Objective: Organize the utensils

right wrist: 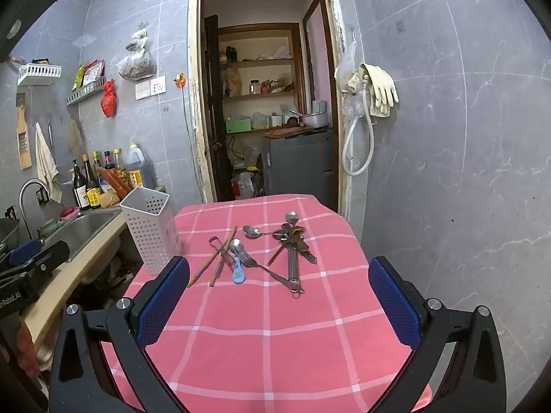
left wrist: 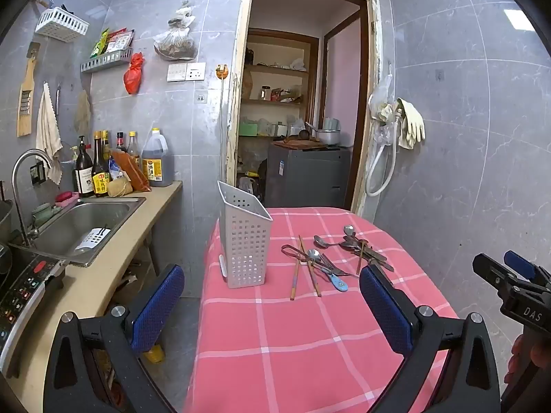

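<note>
The utensils [right wrist: 261, 251] lie loose in a scatter on the bench [right wrist: 275, 337], which wears a pink cloth with a pale check. The white holder [right wrist: 151, 229] is the landmark: it stands upright at the bench's left edge, a tall plastic box pierced with square holes, nothing showing in it. Just right of the holder lie the wooden chopsticks [right wrist: 215, 260], long axes running roughly toward and away from the cameras, crossing a wire-handled tool. Further right of the holder sit a steel spoon [right wrist: 253, 231], a fork, a small spoon with a blue handle [right wrist: 238, 275], then a tangle of metal pieces with one long steel handle pointing back toward the cameras.

Both grippers hang short of the pile, apart from everything. The left gripper [left wrist: 272, 306] has its jaws spread wide and empty, blue textured pads facing each other, with the holder ahead and slightly left. The right gripper [right wrist: 279, 292] is likewise spread wide with nothing between the jaws, and the pile lies straight ahead of it, so it looks the better placed for a first pick; the chopsticks would need a grip across their length
</note>
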Available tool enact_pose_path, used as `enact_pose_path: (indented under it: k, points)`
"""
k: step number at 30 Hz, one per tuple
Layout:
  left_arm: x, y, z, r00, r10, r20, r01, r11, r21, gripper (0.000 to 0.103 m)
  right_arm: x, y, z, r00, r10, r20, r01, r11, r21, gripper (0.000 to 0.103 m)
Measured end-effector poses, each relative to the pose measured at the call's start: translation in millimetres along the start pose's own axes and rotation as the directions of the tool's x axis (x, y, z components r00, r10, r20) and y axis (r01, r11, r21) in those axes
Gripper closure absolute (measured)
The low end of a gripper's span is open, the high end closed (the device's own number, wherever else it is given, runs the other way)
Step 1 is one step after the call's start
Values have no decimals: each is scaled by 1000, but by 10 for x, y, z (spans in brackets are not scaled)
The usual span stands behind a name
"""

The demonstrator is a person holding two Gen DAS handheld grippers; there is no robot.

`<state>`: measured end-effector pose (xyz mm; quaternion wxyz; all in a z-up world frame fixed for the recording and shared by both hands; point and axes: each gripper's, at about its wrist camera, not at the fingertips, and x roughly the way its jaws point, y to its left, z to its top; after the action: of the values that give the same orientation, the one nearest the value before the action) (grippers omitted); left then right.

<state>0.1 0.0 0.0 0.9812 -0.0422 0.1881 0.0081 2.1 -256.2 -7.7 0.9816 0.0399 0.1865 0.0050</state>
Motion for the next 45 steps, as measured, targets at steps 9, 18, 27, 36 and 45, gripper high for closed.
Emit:
enact_pose_path:
  k: [9, 18, 27, 36, 45]
  points:
    - [-8, 3, 13, 1000, 4, 6, -4, 1000, -2, 1, 24, 0, -4, 1000, 2, -3, -2, 1000, -3, 1]
    - [18, 40, -42, 1000, 3, 3, -3, 1000, -1, 1, 8, 12, 0, 1000, 2, -9, -2, 1000, -3, 1]
    - [18, 40, -31, 1000, 4, 1, -4, 1000, -2, 0, 47, 13, 2, 1000, 4, -11, -4, 1000, 0, 1]
    - [18, 39, -29, 1000, 5, 0, -5, 1000, -1, 1, 67, 14, -16, 1000, 3, -13, -3, 1000, 2, 1]
    - [17, 40, -24, 1000, 4, -2, -4, 1000, 0, 1, 72, 14, -14, 1000, 5, -13, -5, 1000, 1, 1]
